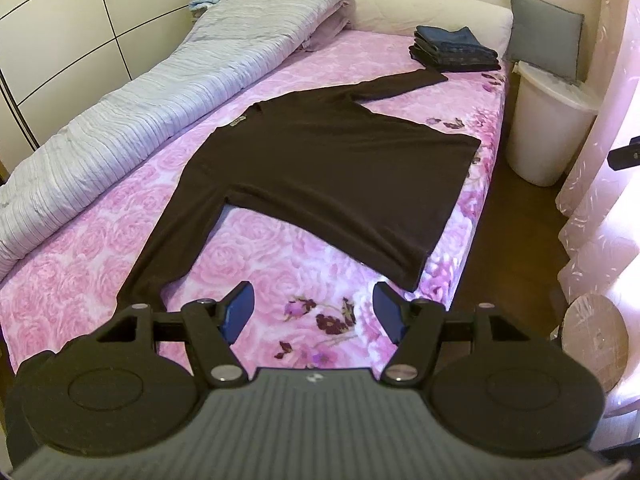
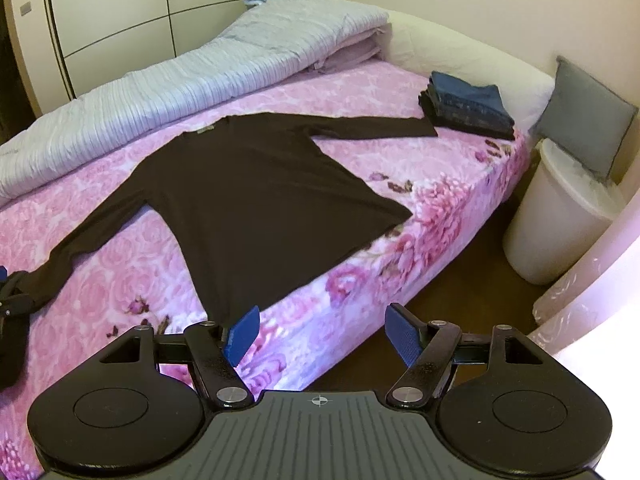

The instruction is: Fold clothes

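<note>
A dark brown long-sleeved shirt lies spread flat on the pink floral bed, sleeves stretched out to both sides; it also shows in the right wrist view. My left gripper is open and empty, hovering above the bed sheet just short of the shirt's hem, with the near sleeve to its left. My right gripper is open and empty, over the bed's near edge by the shirt's hem corner. The left gripper also shows at the left edge of the right wrist view, by the near sleeve cuff.
A stack of folded dark and blue clothes sits at the bed's far corner. A rolled grey-blue duvet lies along the bed's left side. A white bin and a grey cushion stand beside the bed. Pink curtains hang at right.
</note>
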A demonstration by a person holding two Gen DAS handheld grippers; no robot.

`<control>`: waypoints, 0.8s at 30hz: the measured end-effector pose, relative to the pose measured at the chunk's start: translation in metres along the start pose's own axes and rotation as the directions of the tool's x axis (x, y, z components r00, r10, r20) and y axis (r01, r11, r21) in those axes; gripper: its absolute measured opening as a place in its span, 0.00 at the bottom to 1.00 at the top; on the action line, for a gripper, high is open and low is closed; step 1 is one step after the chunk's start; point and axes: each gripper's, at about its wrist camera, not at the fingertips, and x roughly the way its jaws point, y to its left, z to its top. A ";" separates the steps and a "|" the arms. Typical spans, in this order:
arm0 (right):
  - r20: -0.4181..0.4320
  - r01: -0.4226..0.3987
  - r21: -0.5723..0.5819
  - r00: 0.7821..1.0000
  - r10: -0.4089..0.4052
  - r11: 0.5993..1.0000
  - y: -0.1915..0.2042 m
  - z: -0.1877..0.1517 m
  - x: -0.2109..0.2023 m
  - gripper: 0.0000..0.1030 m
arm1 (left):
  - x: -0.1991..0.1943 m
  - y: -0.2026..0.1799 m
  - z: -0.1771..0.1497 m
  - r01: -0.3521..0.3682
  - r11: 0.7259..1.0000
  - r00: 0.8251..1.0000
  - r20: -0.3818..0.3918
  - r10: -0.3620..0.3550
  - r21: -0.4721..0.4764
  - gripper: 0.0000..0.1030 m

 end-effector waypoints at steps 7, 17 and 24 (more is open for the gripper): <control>-0.003 -0.028 0.001 1.000 0.028 1.000 -0.004 -0.005 0.000 0.71 | -0.004 -0.010 -0.001 -0.017 1.000 1.000 -0.004 0.017 0.006 0.59; -0.002 -0.087 -0.047 0.996 0.087 0.995 -0.008 -0.001 0.007 0.71 | -0.010 -0.011 -0.008 -0.087 0.996 0.996 -0.024 0.086 -0.038 0.59; -0.017 -0.195 -0.183 0.981 0.195 0.964 0.015 -0.005 0.027 0.71 | -0.021 0.008 -0.036 -0.213 0.971 0.975 -0.086 0.204 -0.113 0.60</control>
